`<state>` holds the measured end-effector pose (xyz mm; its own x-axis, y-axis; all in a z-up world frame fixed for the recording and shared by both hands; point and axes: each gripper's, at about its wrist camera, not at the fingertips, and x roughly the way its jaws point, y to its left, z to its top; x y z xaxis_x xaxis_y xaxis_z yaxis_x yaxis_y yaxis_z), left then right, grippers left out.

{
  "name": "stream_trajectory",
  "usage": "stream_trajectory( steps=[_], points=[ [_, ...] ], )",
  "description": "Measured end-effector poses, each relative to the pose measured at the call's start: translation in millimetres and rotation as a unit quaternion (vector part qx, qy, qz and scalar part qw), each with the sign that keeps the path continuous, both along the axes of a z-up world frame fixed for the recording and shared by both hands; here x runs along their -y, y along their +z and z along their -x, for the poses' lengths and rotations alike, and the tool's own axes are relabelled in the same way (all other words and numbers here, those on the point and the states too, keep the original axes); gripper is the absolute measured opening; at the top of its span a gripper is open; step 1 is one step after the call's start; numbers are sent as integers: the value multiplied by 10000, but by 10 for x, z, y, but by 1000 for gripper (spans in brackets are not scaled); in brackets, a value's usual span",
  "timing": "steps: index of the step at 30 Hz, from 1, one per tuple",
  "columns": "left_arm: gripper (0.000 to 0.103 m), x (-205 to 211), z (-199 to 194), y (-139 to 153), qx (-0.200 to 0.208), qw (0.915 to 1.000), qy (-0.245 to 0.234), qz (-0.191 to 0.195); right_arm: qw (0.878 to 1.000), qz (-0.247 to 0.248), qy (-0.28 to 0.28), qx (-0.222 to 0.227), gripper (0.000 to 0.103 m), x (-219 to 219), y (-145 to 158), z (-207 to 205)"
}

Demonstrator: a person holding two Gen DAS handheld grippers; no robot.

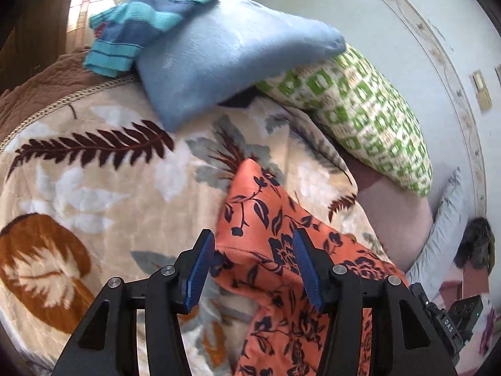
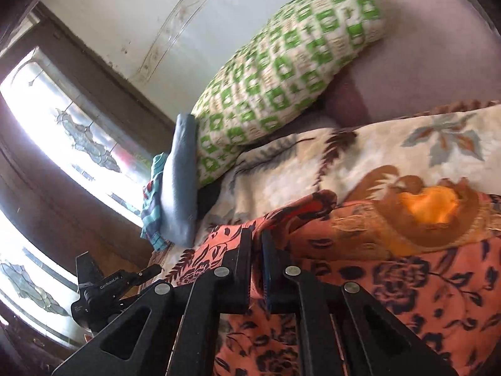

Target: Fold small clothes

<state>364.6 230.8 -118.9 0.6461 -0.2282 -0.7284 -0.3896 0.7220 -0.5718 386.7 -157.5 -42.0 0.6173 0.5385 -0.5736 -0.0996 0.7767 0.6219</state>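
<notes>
An orange garment with a dark flower print lies on the leaf-patterned blanket. My left gripper is open, its blue pads on either side of a fold of the garment, just above it. My right gripper is shut on an edge of the same orange garment and lifts it, so the cloth drapes over the fingers. The right gripper's body shows at the lower right of the left wrist view. The left gripper shows at the lower left of the right wrist view.
A folded light-blue cloth with a striped blue knit piece on top lies at the blanket's far end. A green-and-white pillow leans against the wall. A window is at the left of the right wrist view.
</notes>
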Motion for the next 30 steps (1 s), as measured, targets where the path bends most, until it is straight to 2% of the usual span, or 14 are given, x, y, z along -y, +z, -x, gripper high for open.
stream_trajectory(
  steps=[4,6,8,11,13,16,21,24,25,26,27,28,30],
  points=[
    [52,534,-82,-38,-61,9975,-693,-95,9961,95,-844,-220,3,929,-162,290],
    [52,716,-127,-91,-189,9955,-912,-151,9934,-115,-1018,-516,8,1201,-373,404],
    [52,766,-145,-109,-188,9963,-832,-144,9916,-365,-1024,-707,8,1263,-543,461],
    [52,735,-204,-124,-229,9977,-624,-103,9938,-478,-550,-835,13,946,-698,380],
    [52,685,-229,-171,-289,9981,-527,-120,9936,-461,-140,-1022,37,617,-809,244],
    [52,561,-234,-265,-398,9984,-405,-63,9930,-342,179,-1114,38,245,-954,72],
    [52,298,-310,-413,-521,9971,-422,348,9896,-99,155,-1430,39,-55,-1256,-145],
    [52,216,-335,-509,-628,9960,-327,551,9925,-50,234,-1200,41,-200,-1291,-213],
    [52,212,-339,-529,-669,9953,-331,613,9931,1,344,-1117,41,-258,-1279,-236],
    [52,218,-342,-542,-689,9945,-358,702,9932,128,455,-1067,37,-314,-1263,-257],
    [52,225,-335,-552,-714,9934,-377,809,9933,235,538,-991,17,-359,-1225,-270],
    [53,253,-319,-546,-706,9926,-410,904,9938,207,615,-901,12,-382,-1180,-261],
    [58,303,-293,-507,-655,9931,-481,849,9963,85,530,-676,12,-350,-1044,-210]
  ],
)
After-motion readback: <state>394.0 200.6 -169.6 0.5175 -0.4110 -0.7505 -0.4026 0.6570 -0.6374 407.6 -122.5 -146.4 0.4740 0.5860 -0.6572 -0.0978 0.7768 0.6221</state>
